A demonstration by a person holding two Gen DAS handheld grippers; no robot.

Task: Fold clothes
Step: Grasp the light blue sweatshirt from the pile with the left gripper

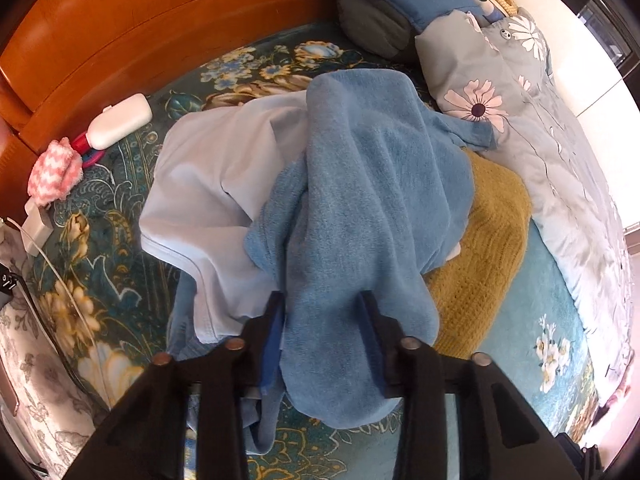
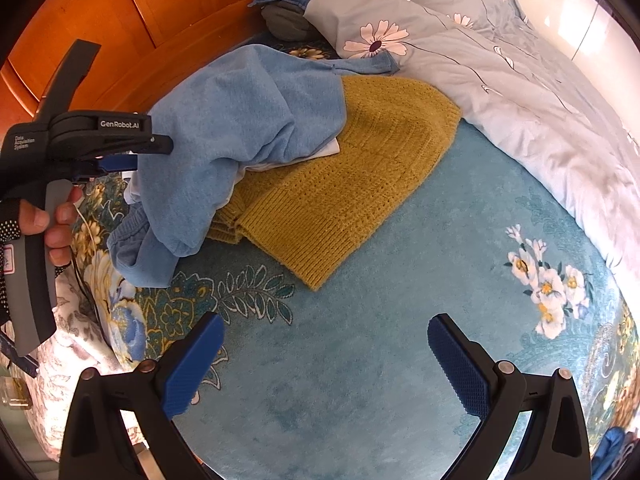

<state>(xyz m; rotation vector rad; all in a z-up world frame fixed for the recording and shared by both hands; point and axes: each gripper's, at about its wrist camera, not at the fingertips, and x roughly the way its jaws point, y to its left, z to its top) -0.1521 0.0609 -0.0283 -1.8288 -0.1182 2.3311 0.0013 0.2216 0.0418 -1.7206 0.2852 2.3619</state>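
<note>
Since the blue fleece garment [image 1: 360, 208] is bunched over the pale blue shirt [image 1: 208, 184] and the mustard knit sweater [image 2: 344, 184] on the bed [image 2: 360, 380], these could be dragged along if it is lifted (a judgement only). The left gripper [image 1: 320, 312] is seen clamped on its near fold. The right gripper [image 2: 326, 344] is held wide apart above bare bedspread, nothing touched.

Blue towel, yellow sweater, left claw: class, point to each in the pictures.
Blue towel [image 1: 372, 184]: left wrist view, middle of its draped fabric.
Yellow sweater [image 2: 348, 168]: right wrist view, centre of the knit.
Left claw [image 1: 322, 308]: left wrist view, midway between its fingertips, shut on the towel.
</note>
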